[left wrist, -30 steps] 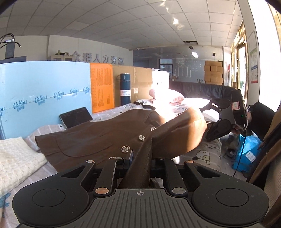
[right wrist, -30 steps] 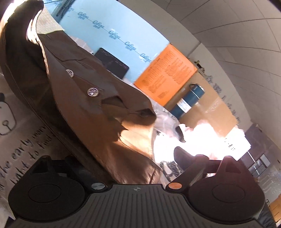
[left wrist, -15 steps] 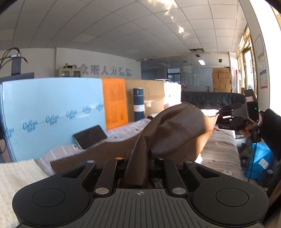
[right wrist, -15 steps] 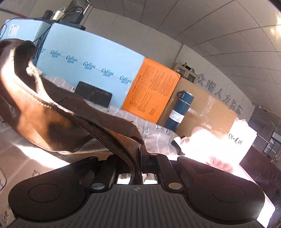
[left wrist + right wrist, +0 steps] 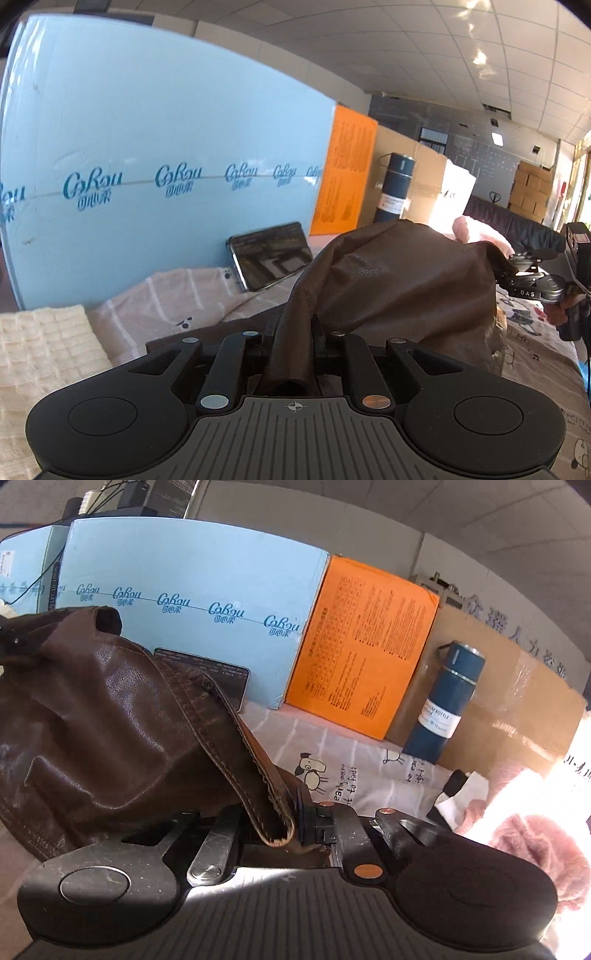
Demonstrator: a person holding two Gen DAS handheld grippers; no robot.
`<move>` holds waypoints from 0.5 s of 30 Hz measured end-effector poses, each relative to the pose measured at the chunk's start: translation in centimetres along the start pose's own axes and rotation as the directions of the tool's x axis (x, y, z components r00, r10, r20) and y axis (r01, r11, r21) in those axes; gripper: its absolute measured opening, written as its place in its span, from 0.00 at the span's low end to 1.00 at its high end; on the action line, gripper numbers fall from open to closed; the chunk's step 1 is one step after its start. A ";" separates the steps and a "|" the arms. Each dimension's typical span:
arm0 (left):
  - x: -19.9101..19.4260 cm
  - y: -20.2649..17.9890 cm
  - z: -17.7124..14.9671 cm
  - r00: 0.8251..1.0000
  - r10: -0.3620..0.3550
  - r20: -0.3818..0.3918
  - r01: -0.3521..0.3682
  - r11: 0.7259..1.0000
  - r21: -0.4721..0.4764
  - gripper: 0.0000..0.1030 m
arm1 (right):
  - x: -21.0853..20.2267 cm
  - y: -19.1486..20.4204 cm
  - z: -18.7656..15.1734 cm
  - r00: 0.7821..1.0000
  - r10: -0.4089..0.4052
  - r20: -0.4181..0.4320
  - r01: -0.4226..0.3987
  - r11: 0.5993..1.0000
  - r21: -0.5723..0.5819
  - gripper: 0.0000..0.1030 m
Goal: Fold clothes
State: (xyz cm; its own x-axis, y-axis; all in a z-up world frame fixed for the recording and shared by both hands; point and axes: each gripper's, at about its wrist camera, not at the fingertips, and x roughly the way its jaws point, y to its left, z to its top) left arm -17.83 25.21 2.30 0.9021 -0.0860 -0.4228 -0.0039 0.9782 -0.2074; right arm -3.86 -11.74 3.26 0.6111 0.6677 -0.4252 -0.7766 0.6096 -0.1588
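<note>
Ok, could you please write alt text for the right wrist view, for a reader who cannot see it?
The right tongs are shut on the stitched edge of a brown leather jacket, held up over a cartoon-print bedsheet. Behind stand a light blue foam board, an orange box, a dark blue vacuum bottle and a black tablet; pink fluffy clothing lies at right.

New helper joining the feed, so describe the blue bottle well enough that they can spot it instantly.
Start at the big light-blue foam board along the back of the bed, then move right past the orange sheet to the cardboard box. The blue bottle stands upright against that cardboard. It is the only tall dark-blue cylinder there, with a white label band low on its body.
</note>
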 end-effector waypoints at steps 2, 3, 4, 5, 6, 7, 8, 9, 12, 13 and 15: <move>1.1 1.4 -0.2 1.000 0.000 -0.025 -0.001 0.998 -0.060 0.17 | 1.8 -0.9 0.6 0.999 0.029 -0.019 -0.028 0.999 0.030 0.28; 1.5 2.2 -0.3 0.999 -0.004 -0.034 0.000 0.995 -0.096 0.20 | 2.2 -1.5 0.4 0.999 0.041 -0.008 -0.040 0.996 0.083 0.37; 1.5 2.9 -0.5 0.999 -0.014 -0.032 0.010 0.990 -0.139 0.33 | 2.5 -2.2 0.1 0.998 0.061 0.011 -0.062 0.986 0.153 0.54; 1.5 3.5 -0.6 0.999 -0.025 -0.030 0.019 0.983 -0.181 0.44 | 2.6 -2.9 -0.3 0.995 0.087 0.037 -0.093 0.971 0.220 0.63; 1.5 4.2 -0.8 0.999 -0.037 -0.024 0.031 0.974 -0.224 0.71 | 2.8 -3.5 -0.7 0.992 0.105 0.064 -0.119 0.953 0.279 0.64; 1.4 5.1 -0.9 0.998 -0.059 -0.006 0.055 0.962 -0.269 0.83 | 3.0 -3.8 -1.0 0.992 0.102 0.073 -0.120 0.941 0.318 0.67; 1.3 5.9 -1.1 0.997 -0.078 0.012 0.078 0.948 -0.310 0.83 | 3.2 -4.1 -1.4 0.993 0.093 0.076 -0.114 0.930 0.350 0.68; 0.9 6.4 -1.3 0.995 -0.095 0.022 0.097 0.936 -0.338 0.83 | 3.5 -4.3 -1.7 0.993 0.084 0.078 -0.107 0.918 0.382 0.68; -0.1 7.6 -2.1 0.989 -0.142 0.048 0.149 0.897 -0.415 0.89 | 4.1 -4.2 -2.2 0.997 0.061 0.041 -0.072 0.910 0.409 0.67; -0.5 7.6 -2.3 0.986 -0.159 0.053 0.166 0.890 -0.425 0.89 | 4.0 -4.2 -2.3 0.998 0.050 0.038 -0.062 0.910 0.410 0.66; -1.3 7.1 -2.5 0.983 -0.174 0.053 0.180 0.895 -0.407 0.93 | 4.0 -4.6 -2.5 0.998 0.048 0.045 -0.063 0.900 0.430 0.64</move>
State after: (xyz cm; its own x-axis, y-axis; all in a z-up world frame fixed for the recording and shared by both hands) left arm -20.11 31.79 -0.85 0.9105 -0.2446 -0.3334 -0.0169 0.7835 -0.6212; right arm 1.74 -12.93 0.05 0.5791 0.7147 -0.3922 -0.6717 0.6910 0.2672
